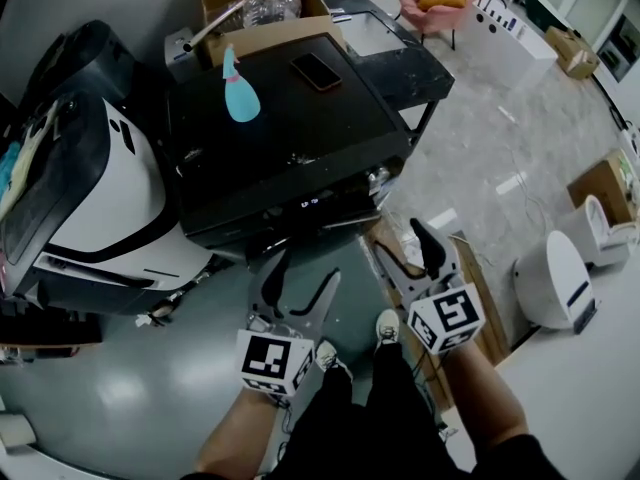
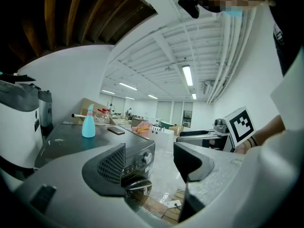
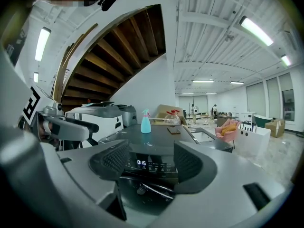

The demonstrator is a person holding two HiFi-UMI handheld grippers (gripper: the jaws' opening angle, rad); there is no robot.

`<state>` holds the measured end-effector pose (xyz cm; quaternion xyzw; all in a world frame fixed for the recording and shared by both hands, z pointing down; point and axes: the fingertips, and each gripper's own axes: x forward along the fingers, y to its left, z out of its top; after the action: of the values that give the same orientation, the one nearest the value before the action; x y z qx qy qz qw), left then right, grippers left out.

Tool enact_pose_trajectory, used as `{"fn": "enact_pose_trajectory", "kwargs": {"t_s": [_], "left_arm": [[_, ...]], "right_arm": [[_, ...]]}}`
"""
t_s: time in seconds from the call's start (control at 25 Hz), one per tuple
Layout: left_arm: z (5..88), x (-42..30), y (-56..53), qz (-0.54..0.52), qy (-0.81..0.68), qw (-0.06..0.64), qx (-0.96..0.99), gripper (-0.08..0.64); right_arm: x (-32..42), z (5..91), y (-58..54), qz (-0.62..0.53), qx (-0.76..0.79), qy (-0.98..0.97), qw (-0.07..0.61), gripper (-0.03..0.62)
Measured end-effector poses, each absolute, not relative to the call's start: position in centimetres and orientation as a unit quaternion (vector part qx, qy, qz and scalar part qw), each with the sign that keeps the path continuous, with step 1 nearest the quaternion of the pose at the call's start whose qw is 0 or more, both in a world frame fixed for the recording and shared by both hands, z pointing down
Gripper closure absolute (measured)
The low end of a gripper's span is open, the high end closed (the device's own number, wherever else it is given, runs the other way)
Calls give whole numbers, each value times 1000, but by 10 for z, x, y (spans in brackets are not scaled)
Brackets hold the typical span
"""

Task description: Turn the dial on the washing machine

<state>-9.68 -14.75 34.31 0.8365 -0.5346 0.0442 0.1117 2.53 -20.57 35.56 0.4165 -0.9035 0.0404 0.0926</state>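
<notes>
I see one washing machine (image 1: pixel 290 138), with its single dial (image 2: pixel 147 157) at the right end of the front panel. My left gripper (image 1: pixel 303 283) and right gripper (image 1: pixel 408 253) are both spread and hold nothing, hanging short of the front edge with floor between. One spray bottle (image 1: pixel 238 90) and one phone (image 1: pixel 316 71) sit on top.

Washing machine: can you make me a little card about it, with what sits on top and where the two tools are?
machine: black washing machine, seen from above
on top: blue spray bottle standing up, phone lying flat
front panel: dial and a lit display
left side: left tool, jaws apart, holds nothing
right side: right tool, jaws apart, holds nothing
touching: neither tool is on the dial yet
</notes>
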Motion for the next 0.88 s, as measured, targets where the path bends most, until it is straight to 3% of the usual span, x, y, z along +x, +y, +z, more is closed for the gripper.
{"fn": "enact_pose_trajectory", "kwargs": {"t_s": [0.88], "left_arm": [[430,-49,-213,92,-598,147,783,261]], "right_arm": [[47,480,-326,29,358,-916,178,316]]}}
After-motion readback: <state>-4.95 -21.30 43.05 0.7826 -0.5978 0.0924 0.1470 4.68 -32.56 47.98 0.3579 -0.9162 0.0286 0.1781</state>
